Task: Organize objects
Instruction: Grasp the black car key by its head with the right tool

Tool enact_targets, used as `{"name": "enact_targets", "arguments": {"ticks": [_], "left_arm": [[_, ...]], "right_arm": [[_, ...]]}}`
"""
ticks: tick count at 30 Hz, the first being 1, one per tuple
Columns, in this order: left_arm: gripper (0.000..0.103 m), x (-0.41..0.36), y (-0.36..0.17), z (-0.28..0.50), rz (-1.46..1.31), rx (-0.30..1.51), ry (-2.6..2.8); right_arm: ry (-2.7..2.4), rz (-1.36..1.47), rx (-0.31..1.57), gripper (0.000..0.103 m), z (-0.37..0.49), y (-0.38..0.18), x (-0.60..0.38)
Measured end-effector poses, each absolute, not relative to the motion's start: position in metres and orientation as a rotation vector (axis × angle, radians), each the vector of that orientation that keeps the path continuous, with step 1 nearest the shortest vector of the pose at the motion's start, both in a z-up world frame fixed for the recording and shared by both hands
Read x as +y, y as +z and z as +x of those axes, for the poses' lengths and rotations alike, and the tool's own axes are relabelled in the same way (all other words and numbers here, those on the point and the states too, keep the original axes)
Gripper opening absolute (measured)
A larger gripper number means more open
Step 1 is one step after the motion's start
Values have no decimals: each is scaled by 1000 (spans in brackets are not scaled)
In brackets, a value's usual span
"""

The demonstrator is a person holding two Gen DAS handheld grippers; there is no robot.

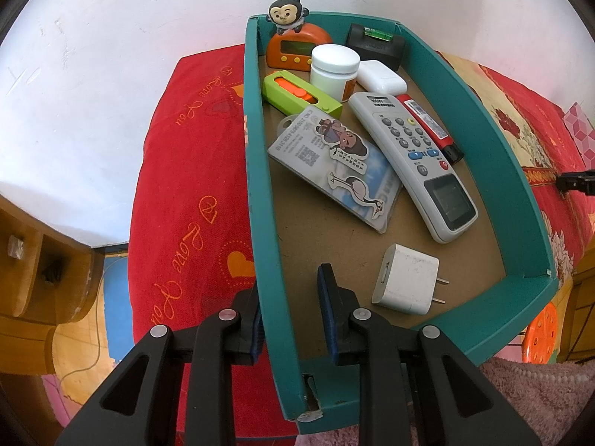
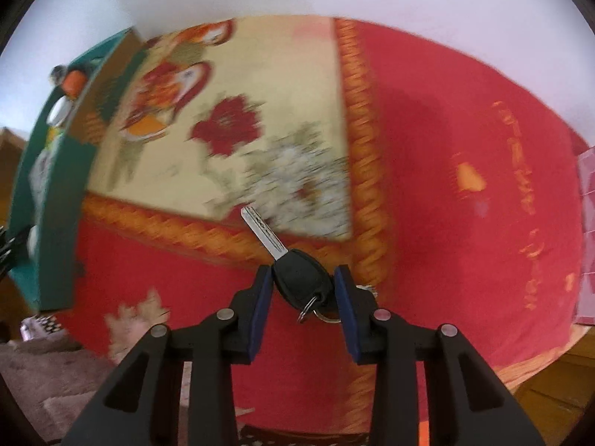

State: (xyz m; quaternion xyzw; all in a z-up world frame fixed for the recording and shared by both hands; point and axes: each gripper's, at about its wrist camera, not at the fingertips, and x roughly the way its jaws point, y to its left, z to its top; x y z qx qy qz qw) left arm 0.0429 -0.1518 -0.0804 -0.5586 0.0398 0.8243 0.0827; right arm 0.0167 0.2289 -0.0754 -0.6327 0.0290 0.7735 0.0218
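Red bedding carries the teal box (image 1: 461,85), its wall pinched by the left gripper (image 1: 290,308); most items sit inside. Right gripper (image 2: 301,290) fingers clamp the remaining key (image 2: 301,278).

The left tool (image 1: 290,293) grips the left wall of the teal box (image 1: 256,193), one finger outside and one inside. Inside the box, the white charger (image 1: 405,278) lies just beside the inner finger. Beyond the charger lie the grey remote (image 1: 412,160) and the card holder with stickers (image 1: 334,167), touching each other. Farther from the charger stand the white jar (image 1: 334,67), the green cutter (image 1: 301,93) and the orange clock with a monkey head (image 1: 293,44). The box rests on a red blanket (image 1: 186,186).
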Motion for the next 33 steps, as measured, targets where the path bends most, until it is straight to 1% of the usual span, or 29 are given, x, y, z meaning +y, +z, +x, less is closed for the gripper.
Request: {"name": "enact_targets", "arguments": {"ticks": [5,8,9,15,21,22,25,26,27,33], "left_arm": [[25,-151,-80,41,-1668,125,2457],[25,-151,-80,40,-1668,124,2457],[25,-151,-80,40,-1668,124,2457],[24,-149,-80,39,-1665,120,2456],[25,-149,-80,39,-1665,121,2457],[25,-149,-80,39,-1665,121,2457],[24,-149,-80,40,-1664,120,2458],[25,-149,-80,40,-1664,120,2458],[25,-149,-80,40,-1664,120,2458],[24,-150,-80,40,-1664,120,2457]], "right_arm": [[2401,-1959,119,35,23,-73,218],[2394,-1967,25,35,25,-73,210],[2398,-1972,3,37,26,-73,208],[2419,-2022,-80,39,33,-72,194],[2422,-2038,-264,42,41,-73,176],[2427,-2038,-261,42,42,-72,176],[2423,-2058,-124,40,45,-71,184],[2429,-2063,-84,33,47,-71,186],[2438,-2060,-59,29,49,-69,187],[2443,-2031,24,29,61,-63,188]]}}
